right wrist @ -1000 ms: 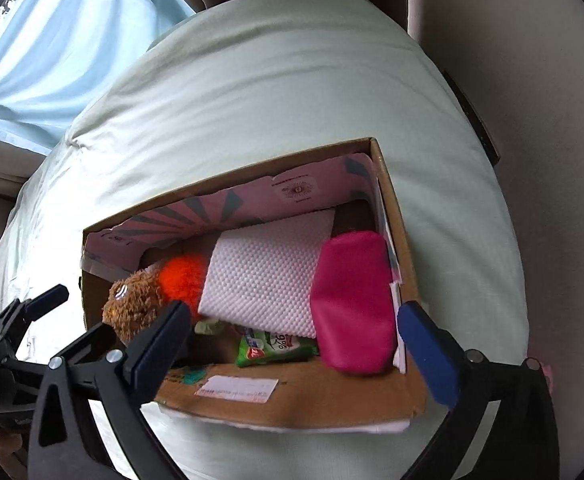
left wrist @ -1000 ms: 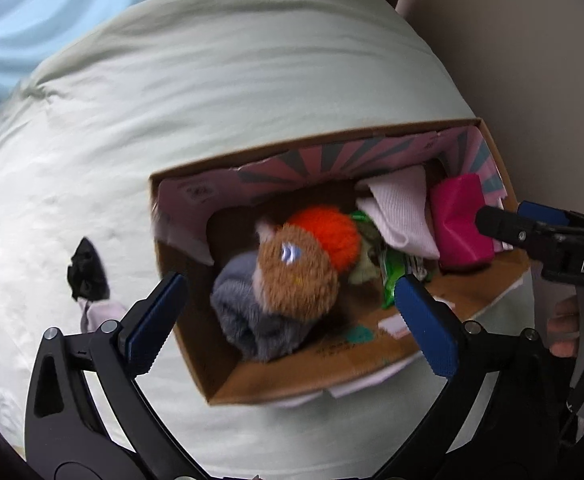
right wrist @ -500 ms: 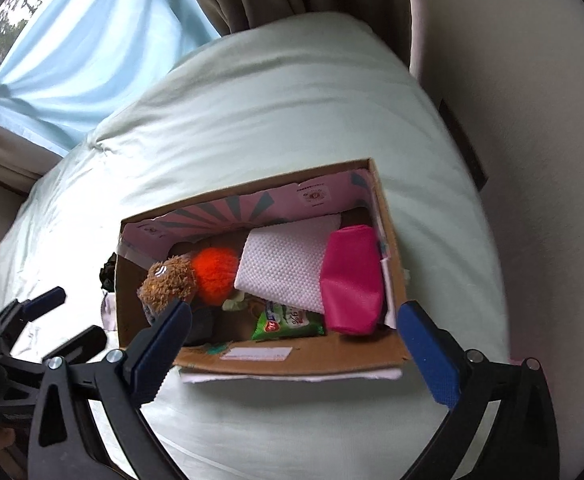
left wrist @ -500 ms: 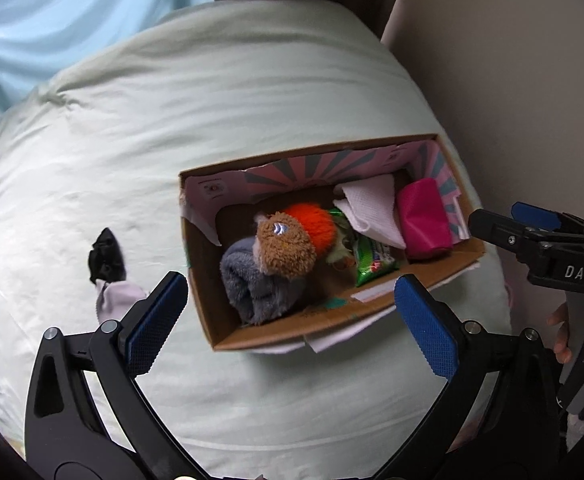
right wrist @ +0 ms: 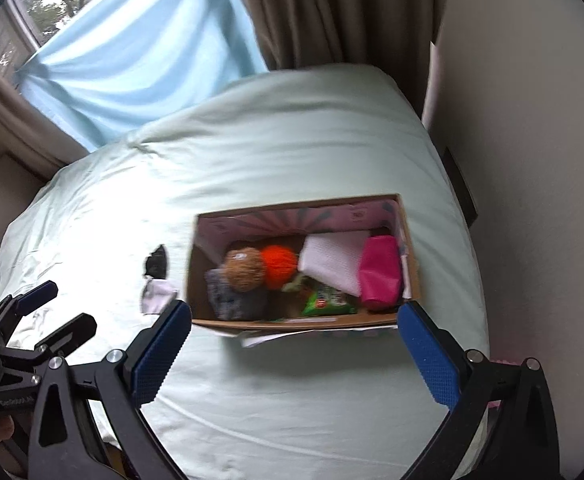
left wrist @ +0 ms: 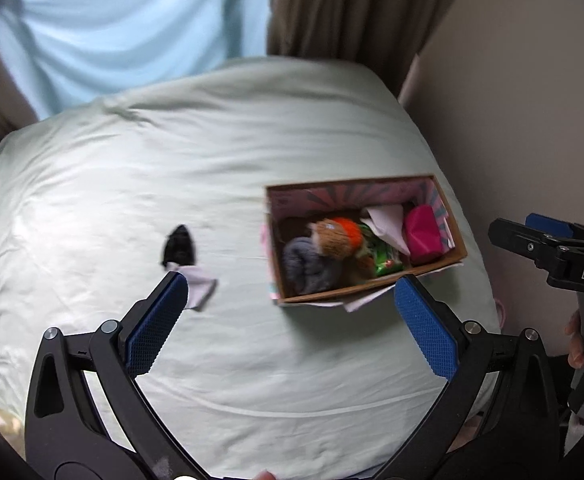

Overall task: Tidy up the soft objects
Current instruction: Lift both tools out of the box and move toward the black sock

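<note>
Both claws hung empty with jaws spread wide above the pale green bed (right wrist: pixel 292 152): the left claw (left wrist: pixel 292 312) and the right claw (right wrist: pixel 294 344). Beyond them, near the bed's right edge, stood the open brown cardboard box (right wrist: pixel 292 322) holding soft toys and cloths. A small black-and-white cloth (left wrist: pixel 183 260) lay loose toward the bed's middle. Judged from here, thin fabric on soft bedding could slip a pinch, or sheet might bunch in. "DAS" showed on the right claw's body.

On the black body of the right gripper (left wrist: pixel 548 240), the white letters "DAS" can be read.
</note>
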`<state>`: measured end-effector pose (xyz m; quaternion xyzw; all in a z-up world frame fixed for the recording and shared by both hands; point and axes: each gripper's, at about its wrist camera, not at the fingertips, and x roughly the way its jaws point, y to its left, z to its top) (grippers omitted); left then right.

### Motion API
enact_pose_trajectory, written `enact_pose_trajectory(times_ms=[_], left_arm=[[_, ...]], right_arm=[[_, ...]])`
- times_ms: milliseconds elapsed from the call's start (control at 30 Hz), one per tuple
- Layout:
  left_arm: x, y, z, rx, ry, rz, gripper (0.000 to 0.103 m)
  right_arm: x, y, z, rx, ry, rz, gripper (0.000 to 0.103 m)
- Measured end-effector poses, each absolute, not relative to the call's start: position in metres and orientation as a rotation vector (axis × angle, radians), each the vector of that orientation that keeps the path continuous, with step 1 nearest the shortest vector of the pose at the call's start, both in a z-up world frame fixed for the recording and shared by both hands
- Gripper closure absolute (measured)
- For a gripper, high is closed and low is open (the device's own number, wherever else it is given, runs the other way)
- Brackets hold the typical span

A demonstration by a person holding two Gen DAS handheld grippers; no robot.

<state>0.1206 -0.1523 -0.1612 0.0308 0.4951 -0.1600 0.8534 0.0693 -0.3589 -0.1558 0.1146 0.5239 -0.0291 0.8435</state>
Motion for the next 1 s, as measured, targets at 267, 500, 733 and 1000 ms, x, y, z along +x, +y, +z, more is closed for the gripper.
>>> enact_pose_trajectory(times_ms=[267,500,733,1000], left_arm=[[0.099,-0.055,-0.135,0.036,0.980,-0.274,0.000],[0.095,0.022,-0.140,0.002,0.986,-0.245,0.000],[0.114,0.079,-0.169,-0.041,1.046,-0.265,0.000],[0.154,0.099,-0.228,-0.100,1.189,-0.310,0.000]], right_arm=[[0.063,-0.278,-0.115,0.202,1.048,-0.016,0.000],[0.068,-0.199,-0.100,0.141,0.980,0.022,0.000],[0.091,-0.145,-0.110,0.154,1.002,0.052,0.000],[0.153,-0.107,-0.158,0.147,1.169,0.145,0.000]])
